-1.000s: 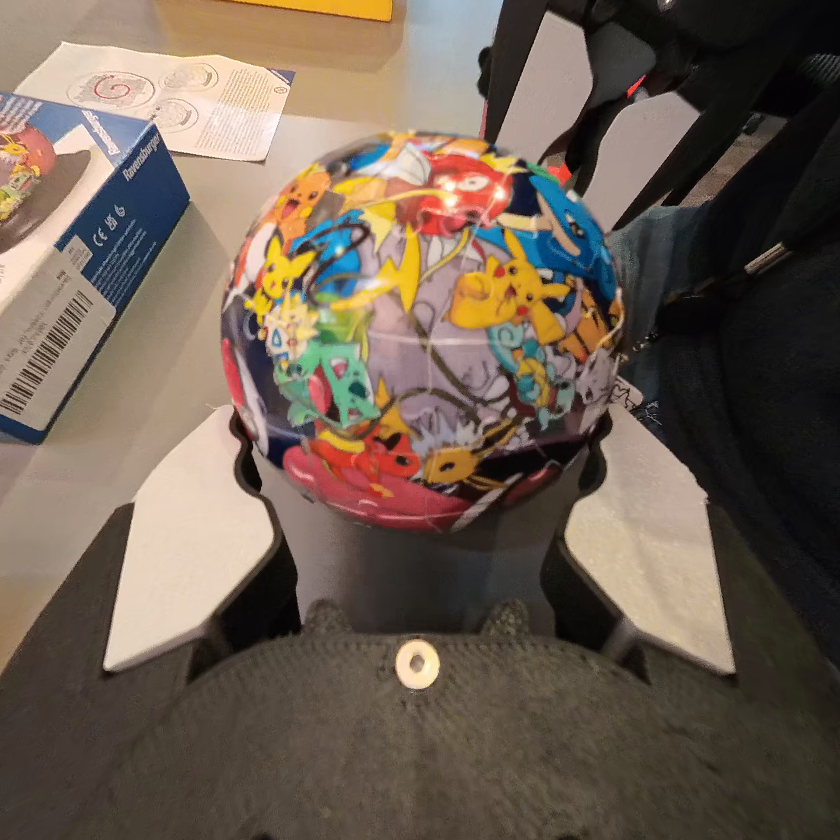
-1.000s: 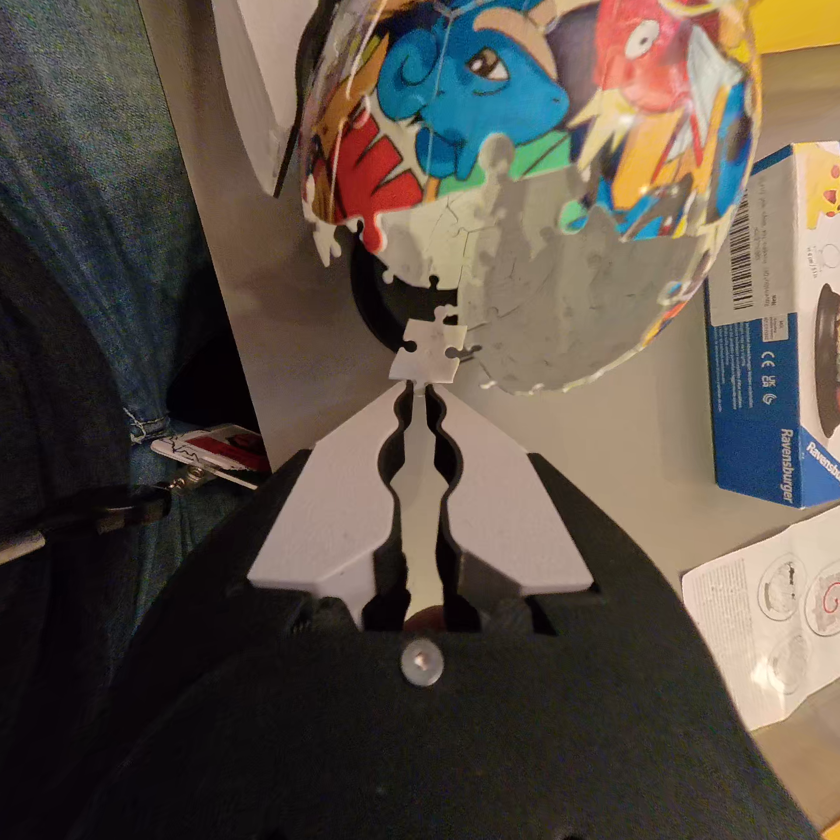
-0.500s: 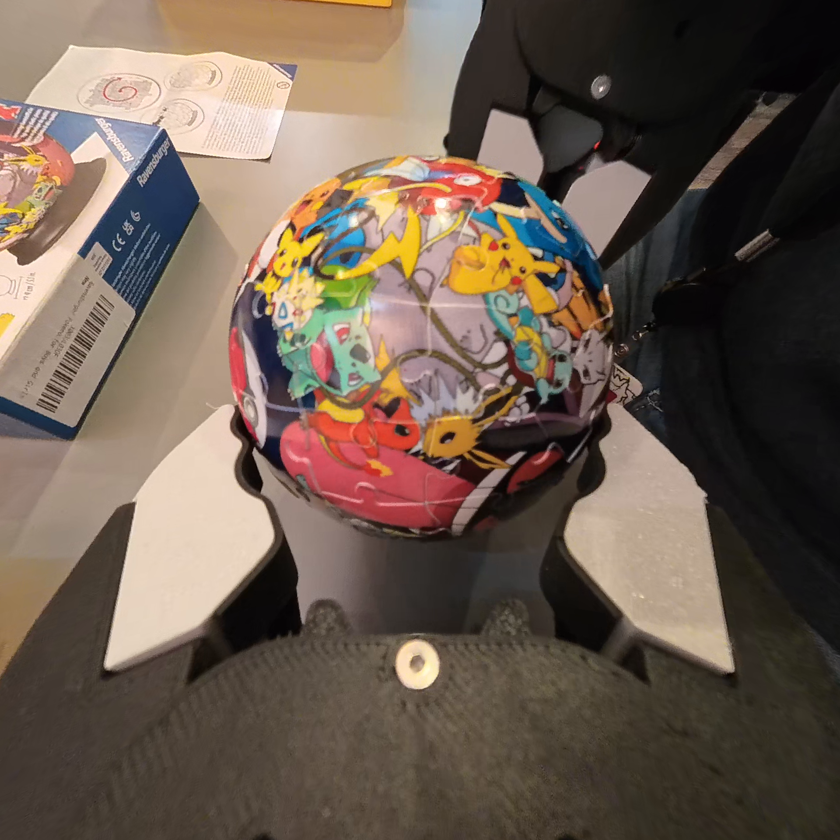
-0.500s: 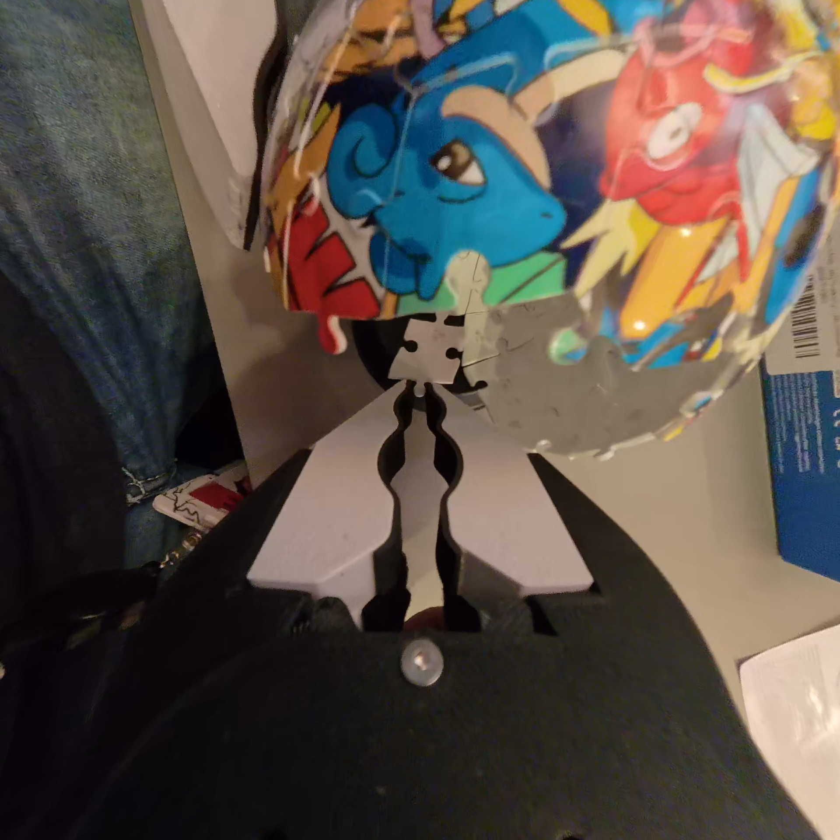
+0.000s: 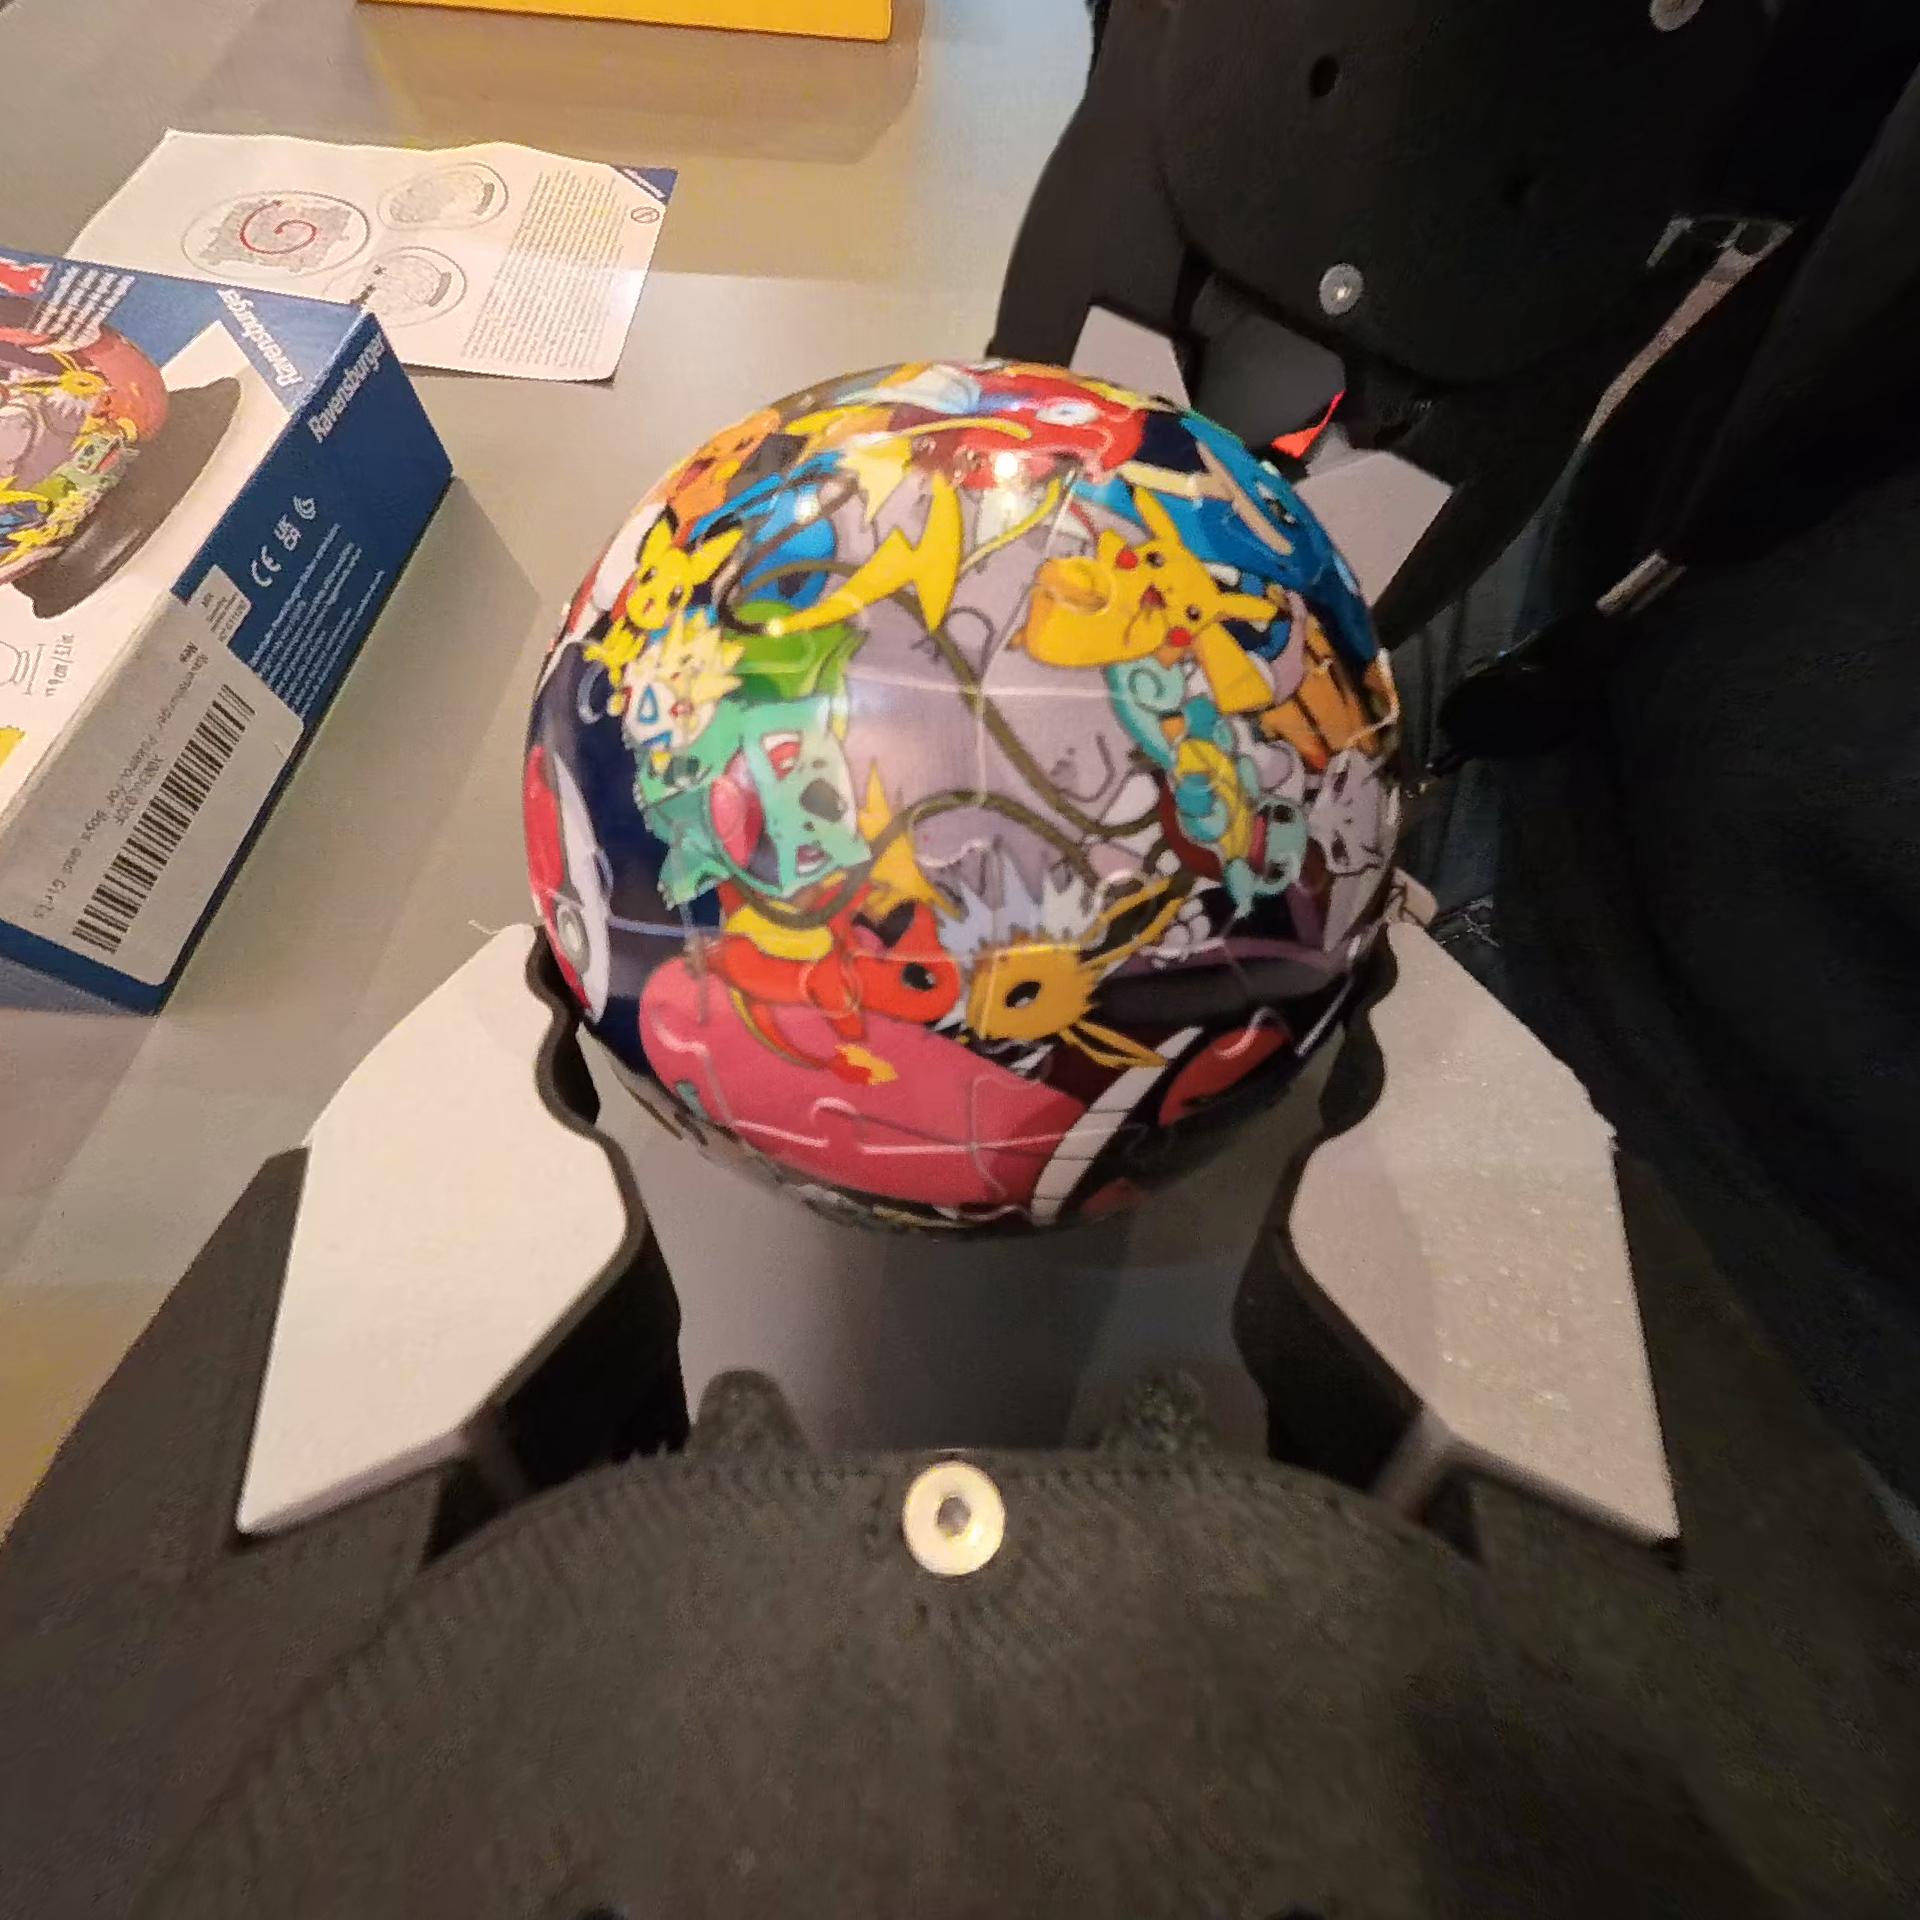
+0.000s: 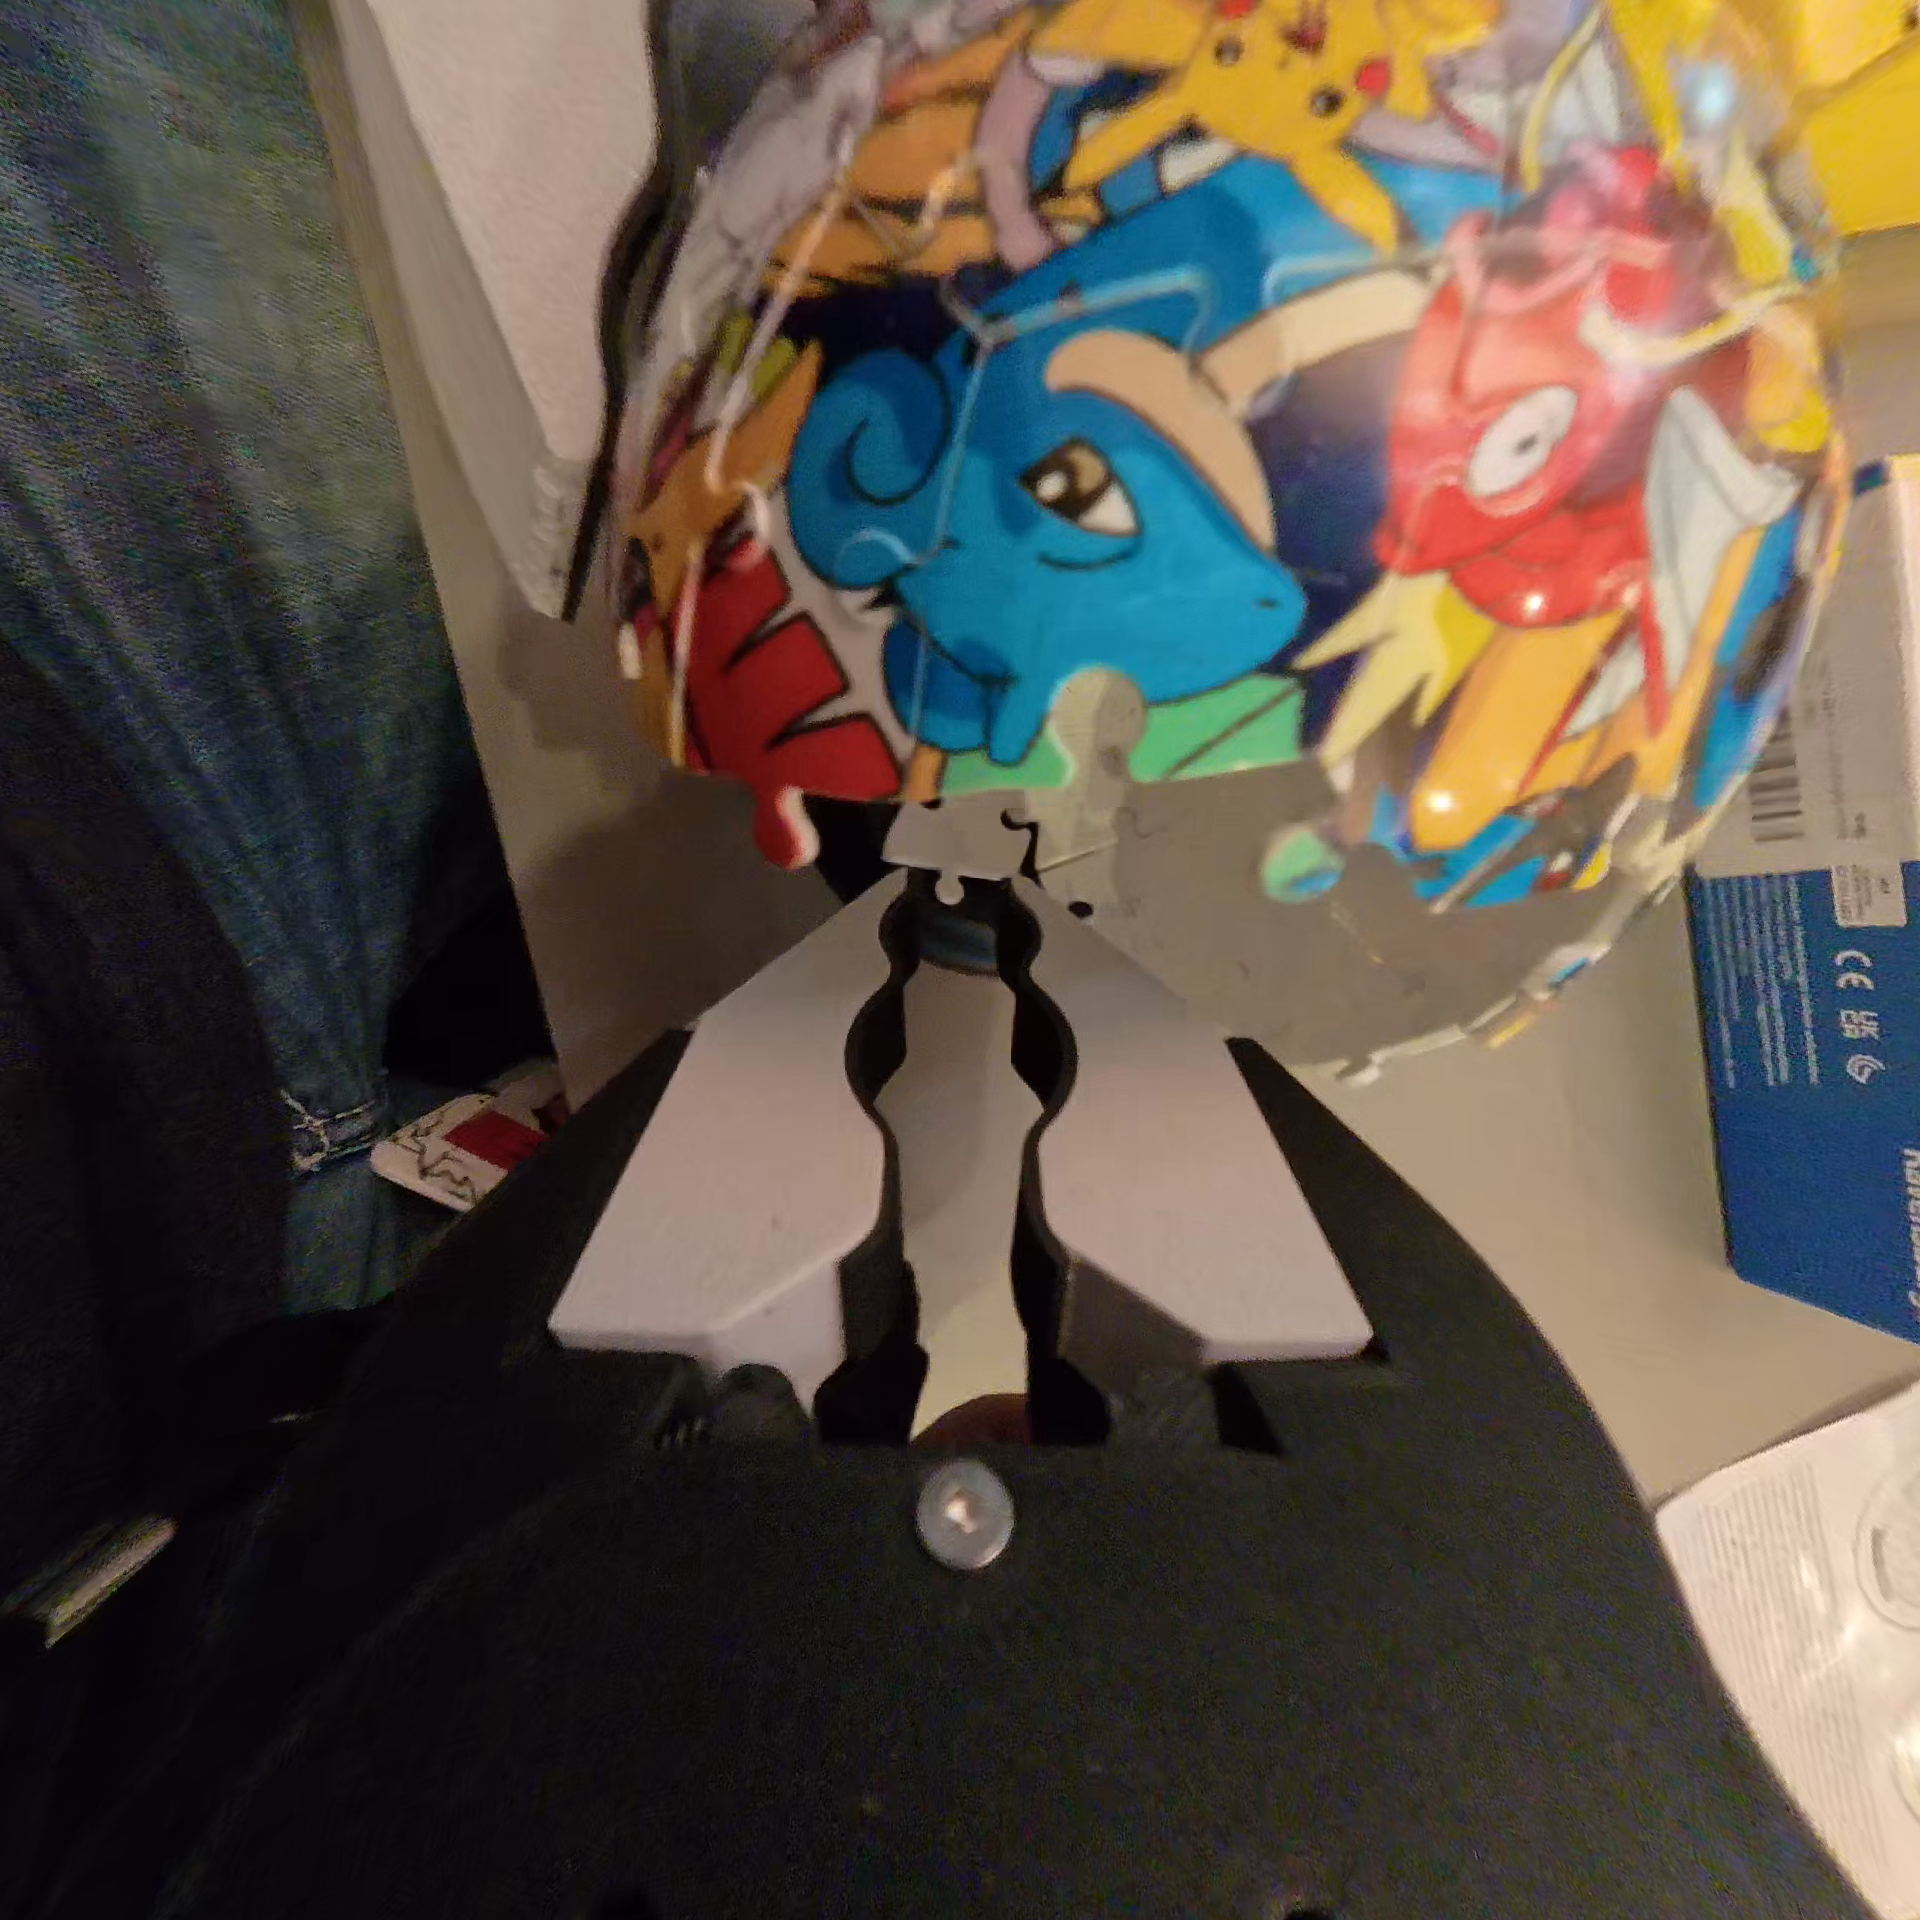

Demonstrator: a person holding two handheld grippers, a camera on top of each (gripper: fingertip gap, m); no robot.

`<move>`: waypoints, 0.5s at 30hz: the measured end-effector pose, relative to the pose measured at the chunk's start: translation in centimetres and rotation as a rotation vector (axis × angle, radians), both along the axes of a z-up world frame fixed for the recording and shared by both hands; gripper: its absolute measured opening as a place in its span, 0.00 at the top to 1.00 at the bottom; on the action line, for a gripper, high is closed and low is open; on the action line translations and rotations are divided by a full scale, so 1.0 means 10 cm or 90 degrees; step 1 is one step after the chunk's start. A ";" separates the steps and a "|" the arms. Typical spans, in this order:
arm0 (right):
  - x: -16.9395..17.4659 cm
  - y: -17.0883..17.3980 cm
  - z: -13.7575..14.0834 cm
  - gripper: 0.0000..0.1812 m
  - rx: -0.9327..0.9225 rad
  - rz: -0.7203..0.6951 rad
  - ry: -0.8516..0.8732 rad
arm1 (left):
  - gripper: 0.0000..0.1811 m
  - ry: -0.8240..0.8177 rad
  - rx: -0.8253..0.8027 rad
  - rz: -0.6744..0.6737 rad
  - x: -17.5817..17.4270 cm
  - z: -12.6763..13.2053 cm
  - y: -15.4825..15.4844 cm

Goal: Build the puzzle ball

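Note:
The puzzle ball (image 5: 961, 727) is a glossy sphere covered in colourful cartoon creatures. My left gripper (image 5: 961, 935) is shut on it, one white finger on each side, and holds it above the table. In the right wrist view the ball (image 6: 1091, 540) fills the top, with an open gap at its lower edge that shows the grey insides of the pieces (image 6: 1299, 883). My right gripper (image 6: 966, 894) is shut on a single puzzle piece (image 6: 951, 836), grey back towards the camera, and holds it against the rim of that gap. The right gripper's black body (image 5: 1351, 208) shows behind the ball.
A blue puzzle box (image 5: 208, 623) lies on the table to the left, also in the right wrist view (image 6: 1818, 1091). A white instruction sheet (image 5: 416, 249) lies beyond it. A yellow object (image 5: 623, 16) is at the far edge. A person's jeans (image 6: 208, 520) and a badge card (image 6: 457, 1143) are close by. Spacing between my two grippers at the tips: around 6 cm.
My right gripper has moved the piece up to the rim of the ball's gap. The ball has turned in my left gripper, so the pink patch faces the left camera more.

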State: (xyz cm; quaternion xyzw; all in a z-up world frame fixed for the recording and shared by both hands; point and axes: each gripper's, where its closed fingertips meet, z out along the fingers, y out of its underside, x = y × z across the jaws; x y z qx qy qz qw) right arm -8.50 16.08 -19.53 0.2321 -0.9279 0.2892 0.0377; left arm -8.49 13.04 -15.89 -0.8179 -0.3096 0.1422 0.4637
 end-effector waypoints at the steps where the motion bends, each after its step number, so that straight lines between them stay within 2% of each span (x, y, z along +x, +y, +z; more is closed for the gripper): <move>1: 0.03 -0.01 0.02 0.94 -0.011 0.005 -0.013 | 0.25 0.000 0.000 0.000 0.00 0.00 0.01; 7: 0.04 -0.02 -0.08 0.88 0.001 0.031 0.001 | 0.25 -0.003 -0.001 -0.006 0.00 0.00 0.02; 15: -0.05 0.03 -0.08 0.90 0.009 0.054 0.040 | 0.25 -0.001 -0.007 -0.008 0.00 0.00 0.02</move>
